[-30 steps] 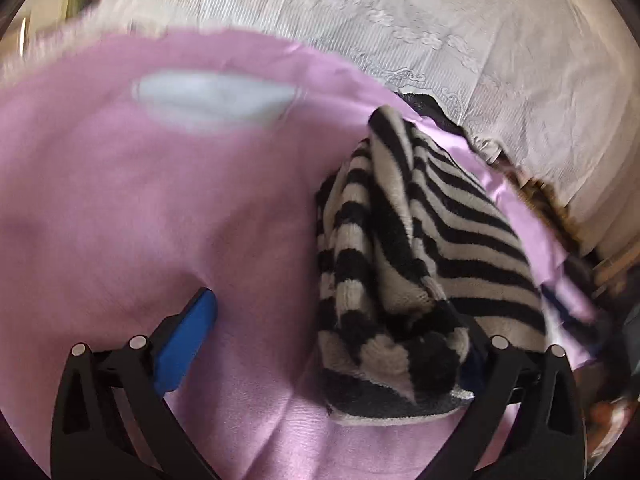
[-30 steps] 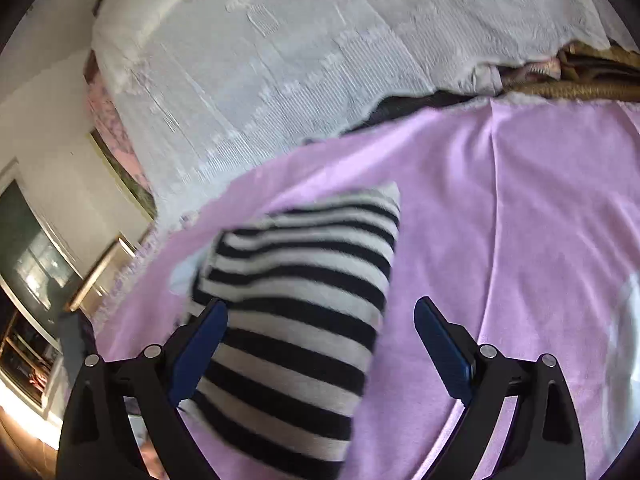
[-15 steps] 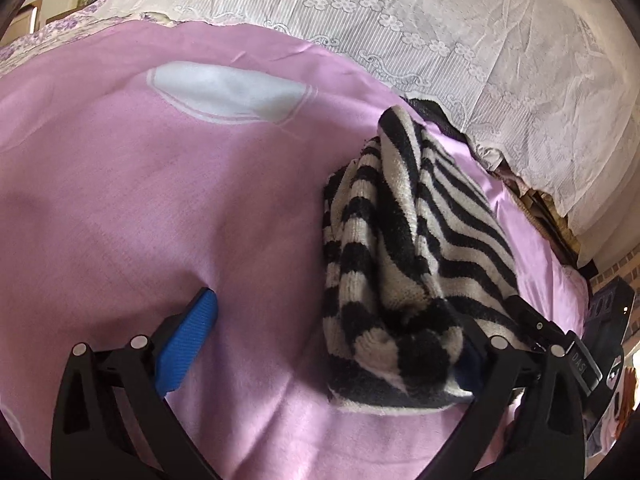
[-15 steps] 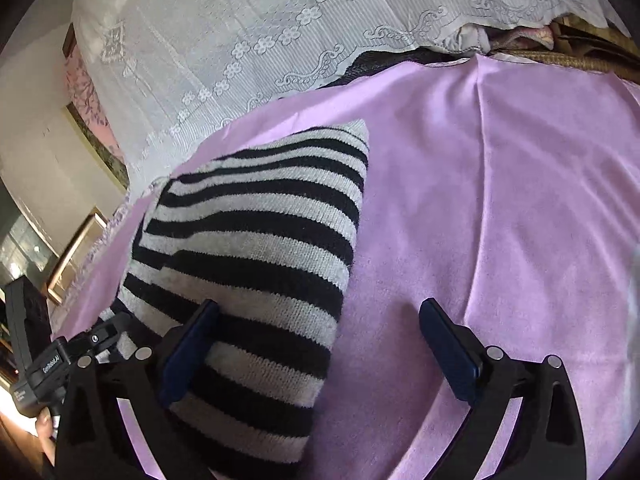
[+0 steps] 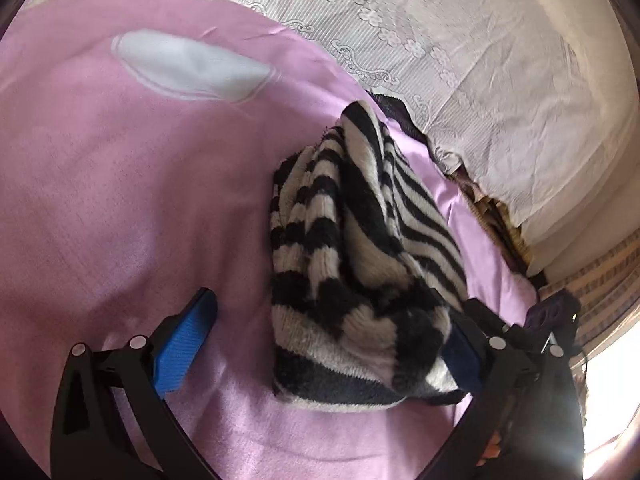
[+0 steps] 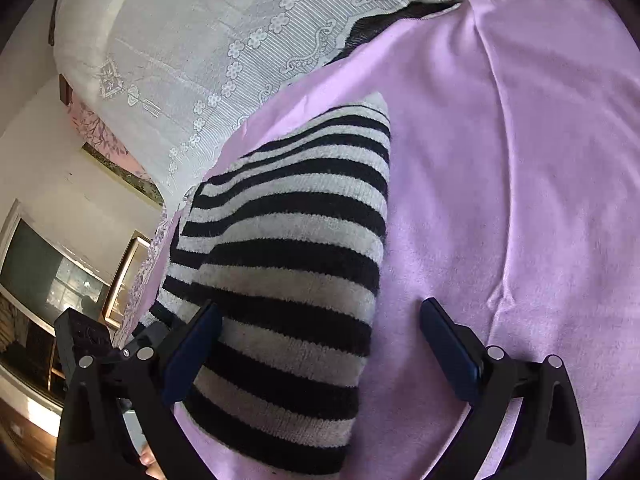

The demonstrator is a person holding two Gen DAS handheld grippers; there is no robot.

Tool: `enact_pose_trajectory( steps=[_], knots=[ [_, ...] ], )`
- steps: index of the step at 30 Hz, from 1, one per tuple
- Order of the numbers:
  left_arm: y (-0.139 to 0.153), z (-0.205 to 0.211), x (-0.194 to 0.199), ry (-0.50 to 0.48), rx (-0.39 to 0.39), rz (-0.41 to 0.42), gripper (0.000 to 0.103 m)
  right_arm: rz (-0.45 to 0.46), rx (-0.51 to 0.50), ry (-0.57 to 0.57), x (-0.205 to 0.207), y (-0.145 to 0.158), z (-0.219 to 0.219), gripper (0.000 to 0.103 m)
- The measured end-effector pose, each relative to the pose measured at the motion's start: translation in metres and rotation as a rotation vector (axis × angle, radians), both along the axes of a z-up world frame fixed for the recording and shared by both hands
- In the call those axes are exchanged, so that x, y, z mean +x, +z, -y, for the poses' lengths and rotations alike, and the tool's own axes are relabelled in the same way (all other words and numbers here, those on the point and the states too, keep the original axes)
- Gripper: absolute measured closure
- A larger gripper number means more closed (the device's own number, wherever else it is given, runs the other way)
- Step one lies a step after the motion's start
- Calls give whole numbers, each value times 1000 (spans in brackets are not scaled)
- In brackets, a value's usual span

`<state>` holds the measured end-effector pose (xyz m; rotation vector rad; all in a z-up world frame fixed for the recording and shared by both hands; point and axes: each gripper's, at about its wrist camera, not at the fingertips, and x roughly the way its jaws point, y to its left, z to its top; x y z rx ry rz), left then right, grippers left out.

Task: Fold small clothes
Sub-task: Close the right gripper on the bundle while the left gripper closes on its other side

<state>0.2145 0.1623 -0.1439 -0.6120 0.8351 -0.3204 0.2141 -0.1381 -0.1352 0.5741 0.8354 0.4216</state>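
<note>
Sweater (image 5: 360,256), black-and-white striped, lies folded in a bundle on the pink blanket (image 5: 120,200). My left tongs (image 5: 324,344) gape wide around its near end, the right finger buried under the knit, nothing pinched. My right tongs (image 6: 320,344) are spread wide too, left finger against the sweater's side, right finger over bare blanket. White lace cover (image 6: 240,40) lies beyond.

Striped garment (image 6: 288,280) now nearer the right gripper (image 6: 320,344), seemingly between its fingers.
</note>
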Motion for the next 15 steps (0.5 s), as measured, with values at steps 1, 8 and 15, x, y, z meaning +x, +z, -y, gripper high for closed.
enact_pose_trajectory(
  steps=[1, 8, 15],
  knots=[
    [0, 1, 1, -3, -10, 0, 5, 10, -5, 15, 0, 1, -5, 5],
    [-3, 22, 16, -40, 56, 3, 5, 46, 3, 72, 12, -4, -29, 10],
    [2, 29, 8, -53, 77, 51, 35, 87, -31, 61, 5, -2, -32, 24]
  ],
)
